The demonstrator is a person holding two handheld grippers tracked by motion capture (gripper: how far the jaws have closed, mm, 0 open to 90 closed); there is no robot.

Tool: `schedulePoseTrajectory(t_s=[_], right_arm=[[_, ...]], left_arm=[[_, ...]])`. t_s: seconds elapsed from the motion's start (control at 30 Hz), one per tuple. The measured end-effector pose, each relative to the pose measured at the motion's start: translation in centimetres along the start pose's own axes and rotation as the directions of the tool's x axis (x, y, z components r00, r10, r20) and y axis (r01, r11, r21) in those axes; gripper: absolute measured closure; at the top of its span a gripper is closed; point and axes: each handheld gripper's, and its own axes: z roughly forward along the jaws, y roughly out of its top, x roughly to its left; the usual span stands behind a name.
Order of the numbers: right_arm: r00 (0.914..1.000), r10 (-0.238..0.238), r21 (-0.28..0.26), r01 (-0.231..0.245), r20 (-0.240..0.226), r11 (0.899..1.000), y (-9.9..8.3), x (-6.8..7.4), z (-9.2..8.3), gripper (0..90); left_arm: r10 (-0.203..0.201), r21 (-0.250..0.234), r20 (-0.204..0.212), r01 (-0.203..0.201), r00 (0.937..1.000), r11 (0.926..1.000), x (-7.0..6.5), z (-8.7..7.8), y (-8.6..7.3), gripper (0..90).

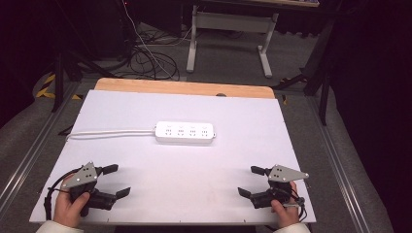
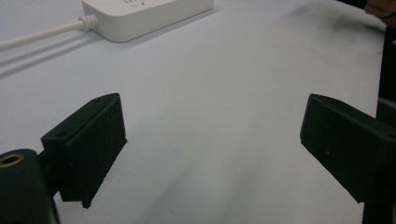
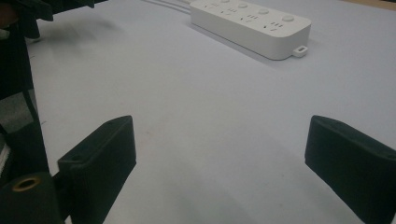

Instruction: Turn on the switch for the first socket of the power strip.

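Observation:
A white power strip [image 1: 185,132] lies flat in the middle of the white board [image 1: 145,107], its white cord [image 1: 109,132] running off to the left. The strip's cord end [image 2: 140,14] appears at the top of the left gripper view, its far end with a small loop [image 3: 252,23] at the top of the right gripper view. My left gripper [image 1: 116,180] rests near the front left corner, jaws wide apart with nothing between them. My right gripper [image 1: 251,181] sits near the front right corner, open and empty, pointing left toward the board's middle.
The board lies on a wooden table whose far edge [image 1: 184,87] shows beyond it. Metal rails [image 1: 29,150] run along both sides. Cables [image 1: 145,58] and a white table frame [image 1: 228,29] stand on the floor behind.

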Motion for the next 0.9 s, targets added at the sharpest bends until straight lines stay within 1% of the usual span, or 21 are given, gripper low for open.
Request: schedulePoseTrajectory(t_s=[0.03, 0.07, 0.13, 0.17, 0.2, 0.23, 0.3, 0.33, 0.37, 0.47, 0.5, 0.53, 0.67, 0.77, 0.9], right_arm=[[1.0000, -0.001, 0.000, 0.001, 0.001, 1.000, 0.00, 0.00, 0.01, 9.8], [1.0000, -0.002, 0.000, 0.002, 0.001, 1.000, 0.01, 0.01, 0.01, 9.8], [1.0000, -0.002, -0.002, 0.002, 0.000, 1.000, 0.02, 0.03, 0.00, 9.8], [1.0000, -0.002, -0.002, 0.002, 0.001, 1.000, 0.02, 0.03, -0.01, 9.8], [1.0000, -0.001, -0.003, 0.001, 0.001, 1.000, 0.02, 0.03, -0.04, 9.7], [1.0000, -0.001, -0.004, 0.001, 0.003, 1.000, 0.02, 0.03, -0.06, 9.8], [1.0000, 0.000, -0.005, 0.000, 0.003, 1.000, 0.02, 0.02, -0.08, 9.8], [1.0000, 0.001, -0.005, -0.001, 0.003, 1.000, 0.03, 0.01, -0.08, 9.8], [1.0000, -0.001, -0.005, 0.001, 0.002, 1.000, 0.02, 0.00, -0.06, 9.8], [1.0000, -0.001, -0.005, 0.001, 0.002, 1.000, 0.02, 0.00, -0.06, 9.8], [1.0000, 0.002, -0.003, -0.002, 0.004, 1.000, 0.02, 0.00, -0.07, 9.8], [1.0000, 0.002, -0.003, -0.002, 0.004, 1.000, 0.01, -0.01, -0.07, 9.8], [1.0000, 0.001, -0.001, -0.001, 0.006, 1.000, 0.01, -0.02, -0.04, 9.8], [1.0000, 0.002, -0.001, -0.002, 0.008, 1.000, 0.01, -0.07, -0.02, 9.8], [0.9999, 0.003, 0.000, -0.003, 0.013, 1.000, 0.03, -0.12, -0.01, 9.8]], left_arm=[[-0.013, -0.008, 0.002, 0.013, 0.9999, 0.9999, 0.11, 0.02, -0.16, 7.8], [-0.019, -0.004, 0.000, 0.019, 0.9998, 0.9998, 0.16, 0.02, -0.21, 7.8], [-0.013, -0.006, -0.019, 0.012, 0.9997, 0.9999, 0.15, 0.06, -0.09, 8.3], [0.006, -0.007, -0.033, -0.006, 0.9994, 1.0000, 0.14, 0.08, 0.01, 8.5], [0.015, 0.003, -0.041, -0.014, 0.9991, 0.9999, 0.00, 0.11, 0.10, 8.4], [0.034, 0.015, -0.053, -0.033, 0.9980, 0.9994, -0.12, 0.15, 0.17, 8.5], [0.074, 0.043, -0.079, -0.071, 0.9941, 0.9966, -0.39, 0.22, 0.29, 8.4], [0.095, 0.055, -0.092, -0.091, 0.9911, 0.9944, -0.44, 0.21, 0.34, 8.4], [0.096, 0.053, -0.088, -0.092, 0.9914, 0.9944, -0.50, 0.22, 0.35, 8.4], [0.065, 0.024, -0.074, -0.064, 0.9951, 0.9977, -0.49, 0.19, 0.39, 8.0], [0.067, 0.021, -0.074, -0.066, 0.9950, 0.9976, -0.38, 0.13, 0.40, 7.9], [0.049, 0.018, -0.066, -0.048, 0.9966, 0.9987, -0.41, 0.14, 0.35, 7.9], [0.010, 0.014, -0.052, -0.009, 0.9986, 0.9999, -0.27, 0.15, 0.20, 7.2], [-0.002, 0.010, -0.051, 0.002, 0.9987, 0.9999, -0.11, 0.08, 0.17, 7.1], [-0.003, 0.010, -0.055, 0.003, 0.9985, 0.9999, 0.03, -0.04, 0.13, 7.1]])
